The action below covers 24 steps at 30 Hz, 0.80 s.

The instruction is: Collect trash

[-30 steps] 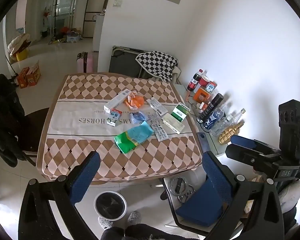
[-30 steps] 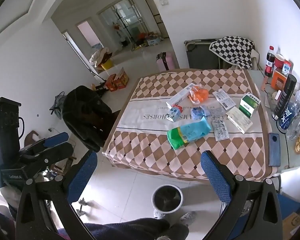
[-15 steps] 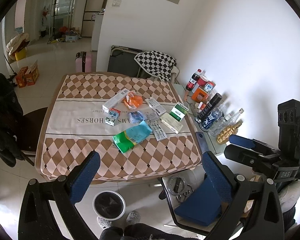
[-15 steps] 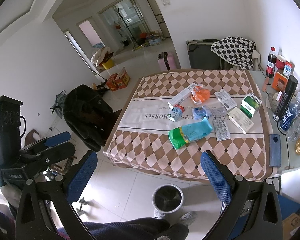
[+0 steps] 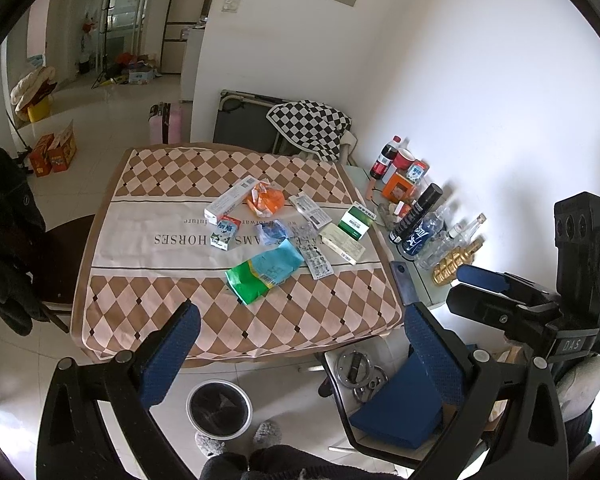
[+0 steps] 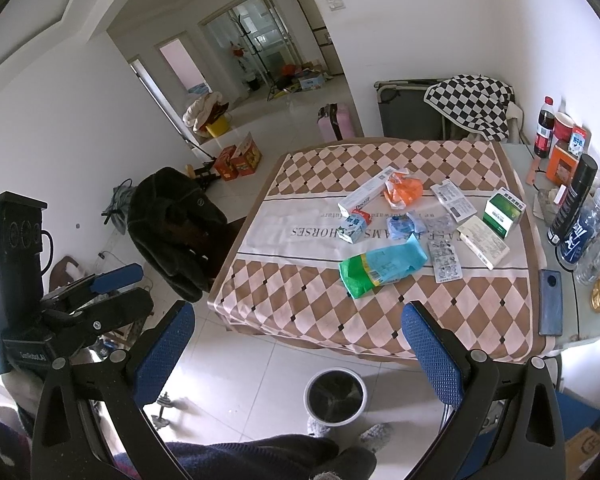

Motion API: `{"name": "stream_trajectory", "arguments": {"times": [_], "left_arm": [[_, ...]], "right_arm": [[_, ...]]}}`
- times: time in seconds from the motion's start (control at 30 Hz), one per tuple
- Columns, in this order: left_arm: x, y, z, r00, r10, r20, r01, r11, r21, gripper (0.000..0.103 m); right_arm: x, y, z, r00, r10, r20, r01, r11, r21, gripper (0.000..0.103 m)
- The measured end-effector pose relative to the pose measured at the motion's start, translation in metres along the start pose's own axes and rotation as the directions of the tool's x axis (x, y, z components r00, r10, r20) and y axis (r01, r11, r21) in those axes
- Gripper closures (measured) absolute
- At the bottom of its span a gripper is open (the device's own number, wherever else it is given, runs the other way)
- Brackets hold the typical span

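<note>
Room: white walls, glossy pale floor tiles, an open doorway at the back.
Tabletop (image 5: 140,240): square, draped in a brown-and-cream diamond cloth with a plain printed band.
Bin (image 5: 219,409): round, pale rim, dark liner, on the floor just below the near table edge, between both tools.
Trash: crinkled green-and-blue bag (image 5: 266,270) nearest the tools; long white carton (image 5: 230,200), crumpled orange wrapper (image 5: 266,202), small milk carton (image 5: 225,233), foil blister sheets (image 5: 318,258), green-white box (image 5: 358,222) mid-cloth.
Left tool (image 5: 296,356): blue ribbed pads spread wide, empty, held high and well short of the trash.
Right tool (image 6: 298,344): likewise wide, empty.
Views: left wrist alone shows a blue seat with metal rings; right wrist alone shows a dark coat on a chair (image 6: 176,224).
</note>
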<state>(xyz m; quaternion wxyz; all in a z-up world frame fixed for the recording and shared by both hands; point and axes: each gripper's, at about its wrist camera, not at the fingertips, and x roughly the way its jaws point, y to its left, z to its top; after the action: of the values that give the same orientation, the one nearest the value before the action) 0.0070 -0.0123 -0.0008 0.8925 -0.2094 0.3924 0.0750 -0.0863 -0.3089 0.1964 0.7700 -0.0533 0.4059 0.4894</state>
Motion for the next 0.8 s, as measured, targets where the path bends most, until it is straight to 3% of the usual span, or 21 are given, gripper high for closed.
{"name": "stream_trajectory", "arguments": {"times": [0.8], "left_arm": [[-0.0001, -0.0001, 0.0, 1.0, 0.0, -0.001, 0.0, 1.0, -0.002, 0.0]], "right_arm": [[0.0048, 0.0053, 0.0015, 1.0, -0.002, -0.005, 0.002, 1.0, -0.002, 0.0]]}}
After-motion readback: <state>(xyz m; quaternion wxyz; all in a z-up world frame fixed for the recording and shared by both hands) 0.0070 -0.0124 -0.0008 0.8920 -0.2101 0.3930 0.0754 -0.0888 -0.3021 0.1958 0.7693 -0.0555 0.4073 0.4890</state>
